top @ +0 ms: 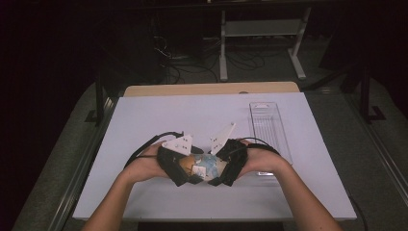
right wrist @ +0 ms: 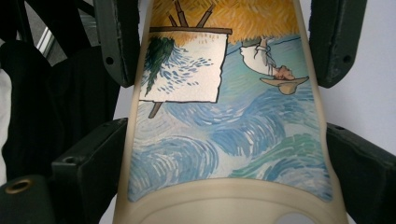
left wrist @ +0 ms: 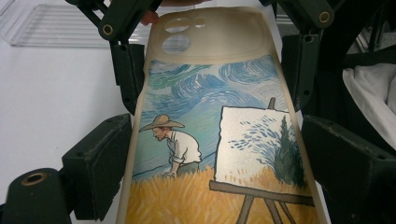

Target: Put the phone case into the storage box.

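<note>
A phone case (top: 204, 164) printed with a painter in a straw hat, a wheat field and an easel is held between both grippers above the near middle of the white table (top: 159, 115). My left gripper (top: 188, 174) is shut on the case (left wrist: 210, 116) across its width at the wheat-field end. My right gripper (top: 220, 174) is shut on the case (right wrist: 224, 140) at the camera-cutout end. The two grippers face each other, jaws nearly meeting. The right gripper's black fingers (left wrist: 126, 70) show past my left gripper (left wrist: 217, 128); the left gripper's fingers (right wrist: 116, 42) show past my right gripper (right wrist: 224, 130).
A clear plastic tray (top: 269, 125) lies on the right side of the table, just behind the right hand, and appears again as the tray (left wrist: 56, 25) at the top left. Bare forearms come in from the bottom edge. Table legs and cables stand beyond the far edge.
</note>
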Tool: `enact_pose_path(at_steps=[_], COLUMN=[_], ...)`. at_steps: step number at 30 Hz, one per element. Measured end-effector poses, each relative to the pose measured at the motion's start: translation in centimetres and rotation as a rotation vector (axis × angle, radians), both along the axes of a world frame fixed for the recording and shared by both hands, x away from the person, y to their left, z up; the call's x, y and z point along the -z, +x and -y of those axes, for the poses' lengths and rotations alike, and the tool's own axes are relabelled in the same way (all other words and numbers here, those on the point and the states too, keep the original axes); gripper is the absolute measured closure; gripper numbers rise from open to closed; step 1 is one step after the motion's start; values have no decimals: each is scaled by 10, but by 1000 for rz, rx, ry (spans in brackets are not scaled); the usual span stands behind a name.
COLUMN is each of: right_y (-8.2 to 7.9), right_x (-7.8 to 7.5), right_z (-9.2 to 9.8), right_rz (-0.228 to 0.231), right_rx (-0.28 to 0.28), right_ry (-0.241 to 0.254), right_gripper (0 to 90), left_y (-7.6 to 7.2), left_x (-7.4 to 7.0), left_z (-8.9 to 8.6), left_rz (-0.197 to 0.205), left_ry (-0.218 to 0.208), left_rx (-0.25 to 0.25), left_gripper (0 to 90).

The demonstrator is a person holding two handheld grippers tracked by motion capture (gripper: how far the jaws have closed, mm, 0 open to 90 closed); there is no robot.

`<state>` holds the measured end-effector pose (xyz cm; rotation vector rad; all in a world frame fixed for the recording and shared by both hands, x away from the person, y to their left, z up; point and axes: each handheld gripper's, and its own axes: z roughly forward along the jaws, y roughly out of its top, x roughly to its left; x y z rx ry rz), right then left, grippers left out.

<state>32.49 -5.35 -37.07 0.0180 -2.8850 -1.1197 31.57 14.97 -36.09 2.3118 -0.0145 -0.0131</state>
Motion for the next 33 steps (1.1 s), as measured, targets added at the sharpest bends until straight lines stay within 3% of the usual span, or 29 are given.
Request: enact_pose_path(at_steps=[16,19,21,24,29,33], right_y=[-1,0,0,1,2,4], right_x=[0,0,-1,-1,-2,-3], right_z=[0,0,0,0,3,6], right_rz=[18,18,18,16,23,20], right_rx=[15,17,22,34,49,73], right_ry=[-3,-3,-1,0,-2,-5], right_gripper=[102,103,103,103,103,103], left_y=[1,1,3,3,2,4], left_x=[2,2,1,-3,-7,-10], left_z=[0,-1,-2,-7,-14,-21], left_rz=[-9,-23,-3,-4,-34,-13], left_ry=[12,15,7,-15,-28,-43], left_rx=[-19,-47,-48,-76,-137,-167], left_gripper=[102,78,53,21,14,3])
